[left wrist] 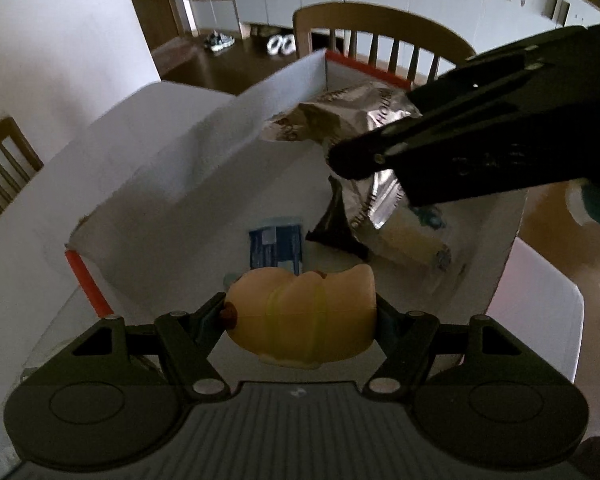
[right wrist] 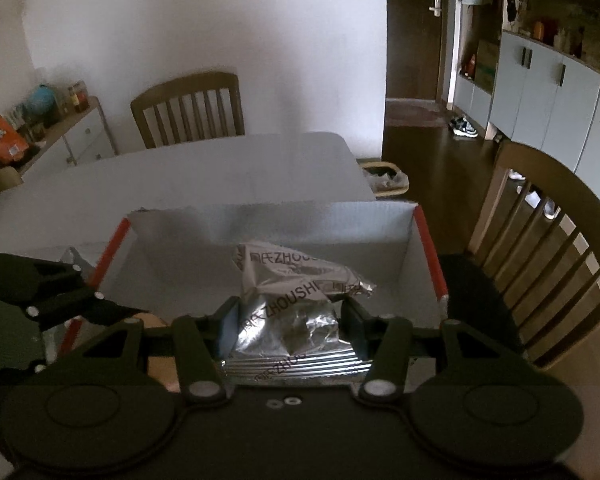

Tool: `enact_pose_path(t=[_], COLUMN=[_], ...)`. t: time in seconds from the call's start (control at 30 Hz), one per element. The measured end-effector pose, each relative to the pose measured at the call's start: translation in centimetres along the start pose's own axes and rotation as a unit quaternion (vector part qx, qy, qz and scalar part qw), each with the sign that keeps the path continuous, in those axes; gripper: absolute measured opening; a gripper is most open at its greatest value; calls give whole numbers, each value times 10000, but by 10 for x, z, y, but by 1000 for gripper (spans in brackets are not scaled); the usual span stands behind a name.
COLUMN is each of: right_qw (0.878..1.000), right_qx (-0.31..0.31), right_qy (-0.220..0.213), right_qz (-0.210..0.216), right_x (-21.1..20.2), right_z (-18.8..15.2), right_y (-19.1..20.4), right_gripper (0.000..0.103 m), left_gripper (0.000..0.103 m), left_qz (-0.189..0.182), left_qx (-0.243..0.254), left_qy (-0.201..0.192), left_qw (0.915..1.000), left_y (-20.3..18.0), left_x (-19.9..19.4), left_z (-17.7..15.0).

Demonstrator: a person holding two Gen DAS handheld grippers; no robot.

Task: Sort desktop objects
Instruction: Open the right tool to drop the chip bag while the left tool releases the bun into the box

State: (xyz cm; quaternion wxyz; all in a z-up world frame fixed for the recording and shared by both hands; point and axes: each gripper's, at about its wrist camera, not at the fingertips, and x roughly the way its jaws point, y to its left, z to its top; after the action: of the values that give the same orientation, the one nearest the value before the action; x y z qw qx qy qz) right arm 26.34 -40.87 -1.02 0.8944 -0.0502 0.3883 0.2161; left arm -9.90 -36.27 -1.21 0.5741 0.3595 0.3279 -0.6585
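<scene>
Wooden chairs [right wrist: 188, 110] ring the white desk [right wrist: 220, 168]; grey cabinets [right wrist: 548, 92] (shoes [right wrist: 465, 126] beneath) line the dark floor [right wrist: 432, 152].

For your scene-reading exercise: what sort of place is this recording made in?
Probably a home dining area: wooden slat-back chairs around a white table, cupboards along the wall, and shoes on the floor.

Crinkled glossy foil packet [right wrist: 296, 304], matt white cardboard box [right wrist: 404, 248] — smooth, soft-looking yellow toy [left wrist: 300, 312]; wooden chair [right wrist: 188, 108]
</scene>
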Motion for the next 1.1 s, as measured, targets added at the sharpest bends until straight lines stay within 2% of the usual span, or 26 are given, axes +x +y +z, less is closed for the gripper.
enact_pose_path(t=[0.33,0.8,1.1], right_qw=[9992,9949,9940], right_qx=[-136,-145,-192], right_qy=[373,992,1074], right_qz=[95,62,91], right_x=[40,73,77], right_z=[7,10,9], right_y=[-1,-6,-7], right_gripper=[54,54,54], left_gripper=[74,74,74], left_qz=[-198,-393,-428], left_qx=[-273,-158,-64], left_qy=[438,1015,1423], left_qw=[9985,9939,9889], left_y=[23,24,23], left_x=[19,43,52], left_z=[15,20,17])
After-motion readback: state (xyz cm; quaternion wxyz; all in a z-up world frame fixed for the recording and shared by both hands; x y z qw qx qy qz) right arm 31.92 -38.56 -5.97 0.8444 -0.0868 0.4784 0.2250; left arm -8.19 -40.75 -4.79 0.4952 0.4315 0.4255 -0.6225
